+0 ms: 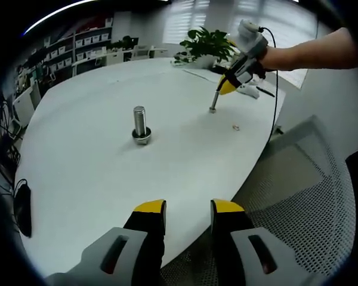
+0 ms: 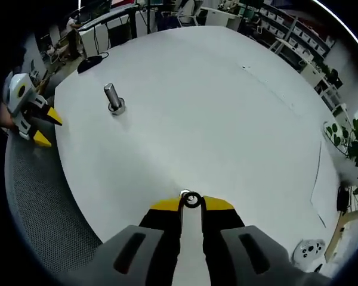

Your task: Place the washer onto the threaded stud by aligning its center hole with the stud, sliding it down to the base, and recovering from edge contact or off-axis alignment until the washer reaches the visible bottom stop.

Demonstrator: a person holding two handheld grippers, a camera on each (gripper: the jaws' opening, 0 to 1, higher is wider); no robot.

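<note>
We worked at a broad white bench (image 1: 95,173), its wide bare top giving both hands room to move. Beyond its far edge stood a leafy potted plant (image 1: 210,43), and beside the near edge a grey mesh chair (image 1: 298,190).

Our left hand-held gripper (image 1: 188,208) hung low over the near edge with its yellow-tipped jaws spread and nothing between them; we judged it was kept back there to leave the approach free.

Our right hand-held gripper (image 2: 191,202) reached in over the bench, jaws pressed together on the washer (image 2: 191,199), which they pinched at the very tips. Holding it by the rim that way left the centre hole uncovered, as threading it would need.

The threaded stud (image 1: 139,121) stood upright from its base nut (image 1: 141,137) out on the open bench, well apart from the washer. We judged the carrying was yet to be done: the hole had to be brought over the stud's top, squared to its axis, then lowered.
</note>
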